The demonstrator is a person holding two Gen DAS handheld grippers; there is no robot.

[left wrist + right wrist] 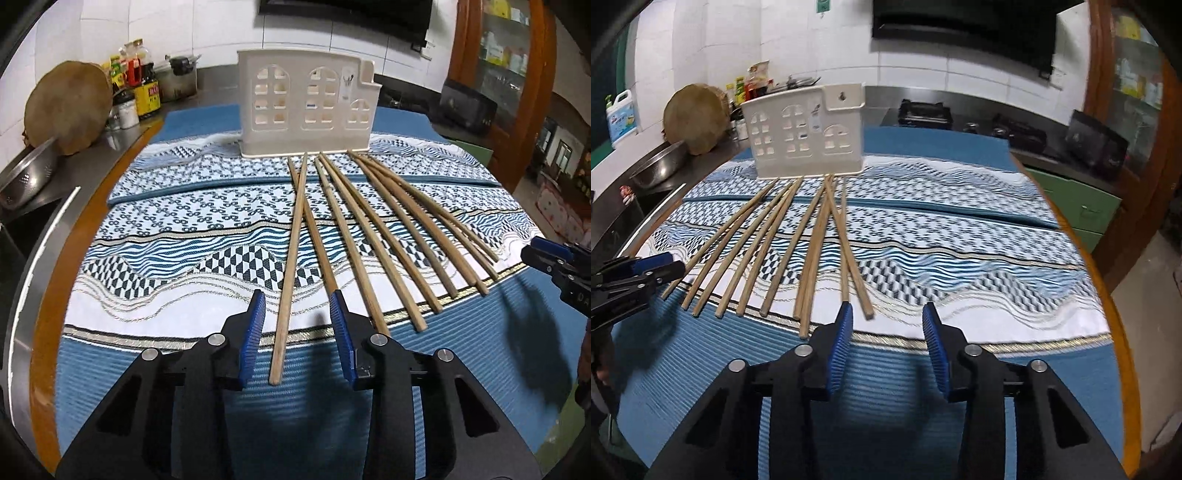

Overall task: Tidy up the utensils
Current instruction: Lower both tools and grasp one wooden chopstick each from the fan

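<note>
Several wooden chopsticks (pixel 373 236) lie fanned out on a blue and white patterned cloth (pixel 177 236), tips toward a cream house-shaped utensil holder (pixel 306 107) standing at the far side. My left gripper (pixel 299 306) is open just above the cloth, its blue pads either side of the near end of the leftmost chopstick (pixel 291 258), not touching it. My right gripper (pixel 886 317) is open and empty, low over the cloth just right of the chopsticks (pixel 783 251). The holder (pixel 805 133) also shows in the right wrist view. Each gripper shows at the edge of the other's view.
The cloth covers a round wooden table (pixel 48 295). A steel sink and bowl (pixel 661 162), a round wooden board (pixel 70 107) and sauce bottles (pixel 136 85) stand at the left. A gas stove (pixel 927 110) and a wooden cabinet (pixel 1126 122) lie behind and to the right.
</note>
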